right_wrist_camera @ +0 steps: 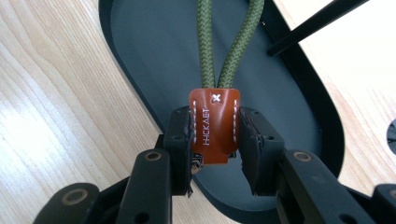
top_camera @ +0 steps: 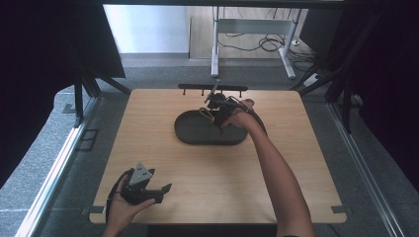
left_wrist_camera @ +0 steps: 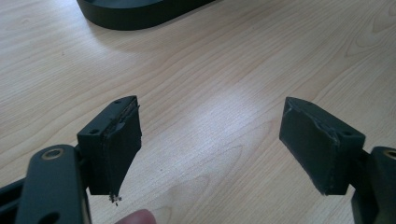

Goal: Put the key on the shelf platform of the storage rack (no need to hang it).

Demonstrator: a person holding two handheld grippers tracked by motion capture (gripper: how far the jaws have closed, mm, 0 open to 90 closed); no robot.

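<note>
Brown leather tab point(right_wrist_camera: 214, 126) w/ white stitching and stamped lettering, joining the two ends of an olive-green braided cord loop point(right_wrist_camera: 225, 42), sits clamped between the jaws of the right tongs point(right_wrist_camera: 215, 144). Jaws are nearly closed, pressing the tab from both sides. Cord runs up and away from the tab, above the floor of a dark grey oval tray point(right_wrist_camera: 140, 51). In the right gripper view the tab hangs over the tray's near end; whether it touches the tray floor can't be told.

High view: right tongs point(top_camera: 213, 114) are over the far-right part of the oval tray point(top_camera: 197, 138), held by the person's right hand point(top_camera: 236, 117), forearm reaching in from bottom right. The cord point(top_camera: 204, 113) shows as a small yellowish-green bit at the tongs. Tray lies on the light wooden bench point(top_camera: 148, 123), a bit beyond centre. Just behind the tray, near the bench's far edge, stands a low black bar rack w/ small pegs point(top_camera: 212, 88).

Left tongs point(top_camera: 163, 190) rest near the front-left corner of the bench, held in the left hand point(top_camera: 123, 207), well apart from the tray. In the left gripper view the left tongs point(left_wrist_camera: 210, 144) are spread wide, nothing between the jaws, bare bench point(left_wrist_camera: 224, 70) beneath, tray edge point(left_wrist_camera: 135, 11) at top.
</note>
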